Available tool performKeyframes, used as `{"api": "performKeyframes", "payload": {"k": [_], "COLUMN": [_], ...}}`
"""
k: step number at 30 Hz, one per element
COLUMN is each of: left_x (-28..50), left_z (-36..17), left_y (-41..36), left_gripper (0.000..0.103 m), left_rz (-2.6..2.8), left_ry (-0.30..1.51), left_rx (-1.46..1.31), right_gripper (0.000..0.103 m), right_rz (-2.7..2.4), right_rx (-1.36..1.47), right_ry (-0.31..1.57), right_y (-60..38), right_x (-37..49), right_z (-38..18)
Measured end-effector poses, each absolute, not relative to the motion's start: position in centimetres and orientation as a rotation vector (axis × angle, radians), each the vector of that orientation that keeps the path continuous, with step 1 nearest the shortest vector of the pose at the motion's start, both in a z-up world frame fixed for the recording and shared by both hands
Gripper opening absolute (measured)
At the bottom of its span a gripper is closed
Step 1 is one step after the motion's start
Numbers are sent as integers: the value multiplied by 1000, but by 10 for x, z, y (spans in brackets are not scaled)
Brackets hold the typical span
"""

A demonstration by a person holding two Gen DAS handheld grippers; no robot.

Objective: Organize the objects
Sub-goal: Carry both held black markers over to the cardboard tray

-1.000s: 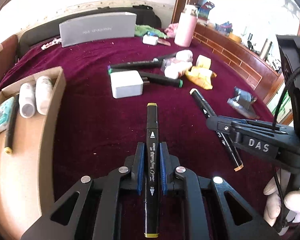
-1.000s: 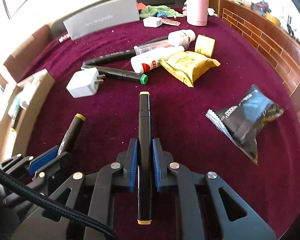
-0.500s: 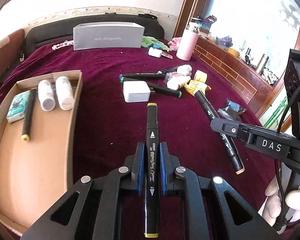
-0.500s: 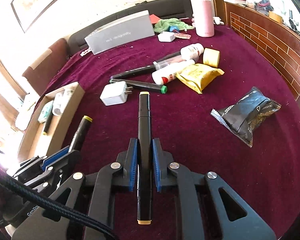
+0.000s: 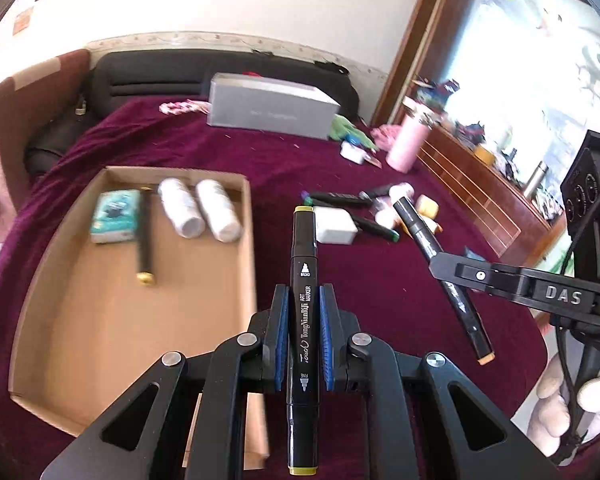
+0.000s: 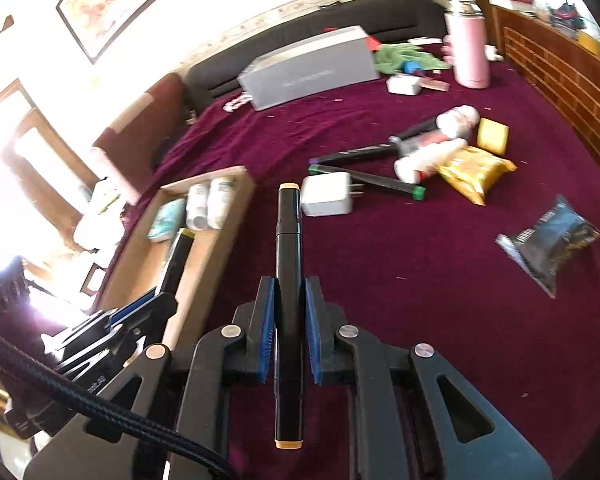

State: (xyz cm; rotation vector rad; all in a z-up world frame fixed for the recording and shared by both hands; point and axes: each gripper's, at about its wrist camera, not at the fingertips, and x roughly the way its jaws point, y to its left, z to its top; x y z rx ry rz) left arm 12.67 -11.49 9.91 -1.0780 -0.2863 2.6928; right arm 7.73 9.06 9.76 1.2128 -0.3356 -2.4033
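Inside cardboard tray (image 5: 252, 240): bottles (image 5: 198, 210), marker (image 5: 145, 240), pack (image 5: 114, 216).

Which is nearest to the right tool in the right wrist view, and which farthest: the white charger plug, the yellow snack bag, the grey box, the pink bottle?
From the right tool outward:
1. White charger plug, just ahead, slightly right.
2. Yellow snack bag, ahead to the right.
3. Grey box at the table's back, centre, and pink bottle at the back right: too close to call.

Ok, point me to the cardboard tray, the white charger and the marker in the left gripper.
cardboard tray (image 5: 100, 312), left wrist view, bare floor.
white charger (image 6: 326, 199), right wrist view, top face.
marker in the left gripper (image 5: 303, 256), left wrist view, upper barrel.
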Motion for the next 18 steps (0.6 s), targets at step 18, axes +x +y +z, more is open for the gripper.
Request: {"api": "performKeyframes", "payload": {"k": [18], "left_x": [108], "left_z": [92], "left_y": [-230], "left_gripper": [11], "left_rz": [2881], "left_ry": [-325], "left_rx": [-1128], "right_gripper": [13], "right_rz": [-2139], "right_rx": [1187], "right_ry": [-290], "right_y": [-34], "right_x": [50], "right_z": [125]}}
